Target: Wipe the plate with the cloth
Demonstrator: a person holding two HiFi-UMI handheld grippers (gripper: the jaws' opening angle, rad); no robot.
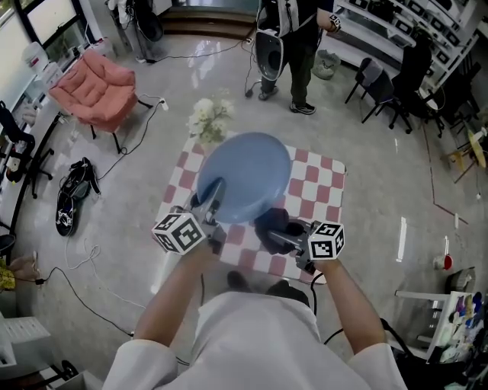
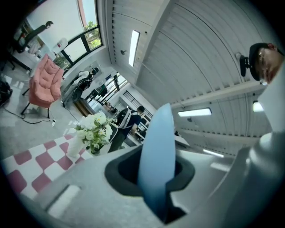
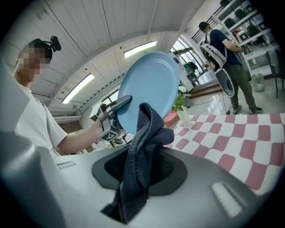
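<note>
— What stands on the desk (image 1: 324, 190) apart from the work?
— A vase of white flowers (image 1: 210, 120), at the far left corner of the red-and-white chequered cover.
— And on the floor?
— A pink armchair (image 1: 95, 87) stands well off to the left, farther away than the desk's far edge. Nearer, still left of the desk, a black bag (image 1: 75, 192) lies on the tiles, and a dark cable (image 1: 84, 293) trails across the floor close to it.
— Is anyone about?
— A person (image 1: 293, 46) in dark clothes stands beyond the far edge, carrying a white-and-black object. Off to the right, black chairs (image 1: 389, 87) stand in front of white shelves (image 1: 396, 23).
</note>
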